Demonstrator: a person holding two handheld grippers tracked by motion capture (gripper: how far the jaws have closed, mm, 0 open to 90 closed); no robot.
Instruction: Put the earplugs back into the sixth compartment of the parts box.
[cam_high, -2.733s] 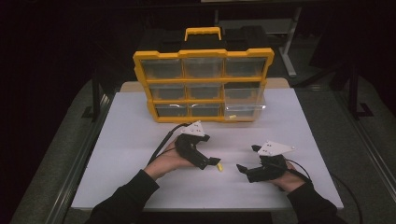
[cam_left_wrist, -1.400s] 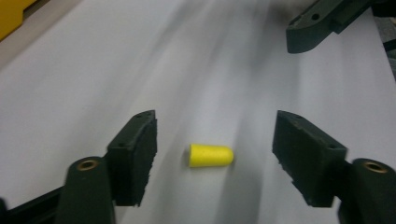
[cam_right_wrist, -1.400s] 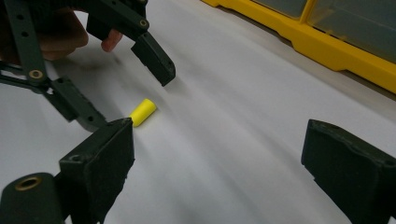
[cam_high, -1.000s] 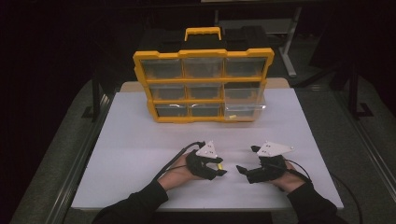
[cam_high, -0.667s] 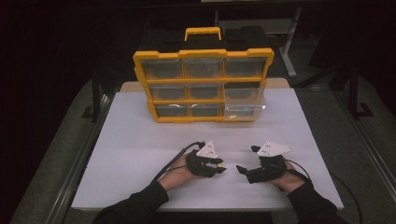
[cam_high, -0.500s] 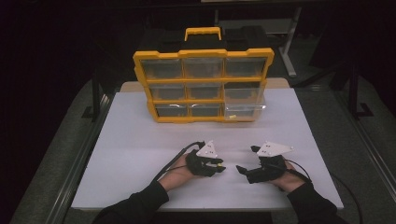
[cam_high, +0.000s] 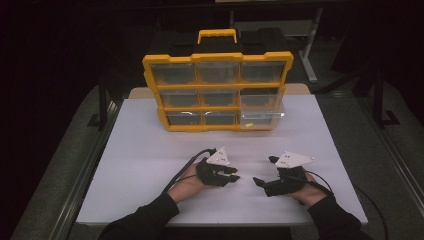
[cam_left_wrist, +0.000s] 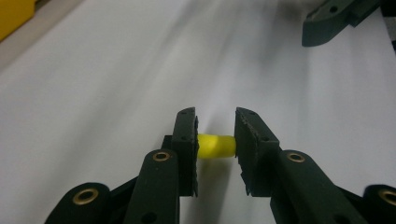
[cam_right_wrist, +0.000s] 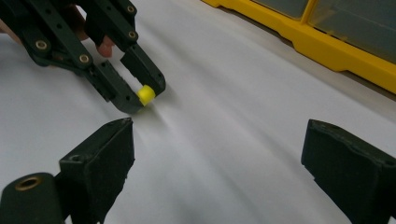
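A small yellow cylinder (cam_left_wrist: 215, 145) sits clamped between the jaws of my left gripper (cam_left_wrist: 215, 140), low over the white table. From the right gripper view the same yellow cylinder (cam_right_wrist: 146, 94) shows held in the left gripper (cam_right_wrist: 142, 95). In the high view my left gripper (cam_high: 231, 175) rests near the table's front centre. My right gripper (cam_high: 265, 171) lies a short way to its right, jaws wide apart and empty; its two black jaws frame the right gripper view (cam_right_wrist: 224, 154).
A yellow organiser box (cam_high: 218, 91) with several clear drawers and a handle stands upright at the back of the white table (cam_high: 150, 150). Its lower right drawer (cam_high: 261, 119) sticks out slightly. Cables trail from both grippers toward the front edge.
My left gripper moved right and nearer the front edge, toward the right gripper, and closed on the yellow cylinder that lay on the table. The right gripper has stayed still.
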